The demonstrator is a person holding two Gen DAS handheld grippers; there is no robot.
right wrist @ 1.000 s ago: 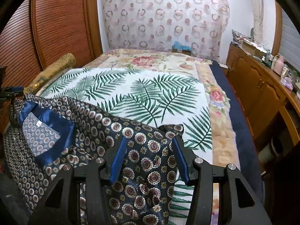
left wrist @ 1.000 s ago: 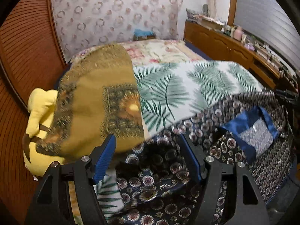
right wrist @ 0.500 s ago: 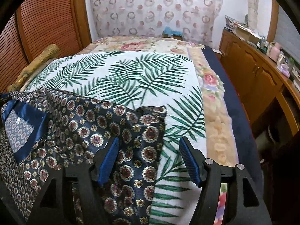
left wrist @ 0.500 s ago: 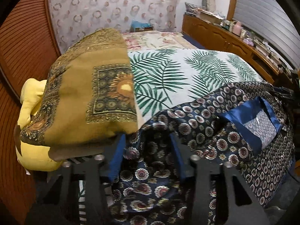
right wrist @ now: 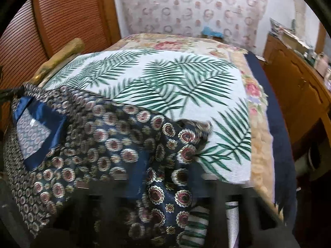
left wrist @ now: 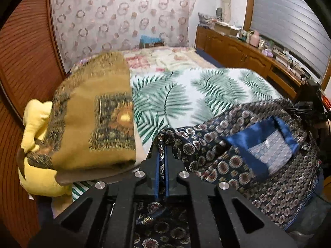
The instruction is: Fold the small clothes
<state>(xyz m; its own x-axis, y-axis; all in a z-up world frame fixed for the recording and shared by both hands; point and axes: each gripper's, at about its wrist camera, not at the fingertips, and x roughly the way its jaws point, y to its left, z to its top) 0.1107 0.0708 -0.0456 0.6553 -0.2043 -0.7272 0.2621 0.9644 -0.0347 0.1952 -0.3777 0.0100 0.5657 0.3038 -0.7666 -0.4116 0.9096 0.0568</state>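
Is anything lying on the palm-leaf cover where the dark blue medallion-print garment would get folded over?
Nothing visible: the palm-leaf cover beyond the dark blue medallion-print garment is bare. The mustard patterned cloth sits off at its edge, beside the left gripper.

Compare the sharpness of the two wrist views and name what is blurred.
Left wrist view: mostly sharp, the left gripper crisp on the patterned garment; the mustard cushion slightly smeared. Right wrist view: motion-blurred throughout, the right gripper a dark smear along the bottom edge.
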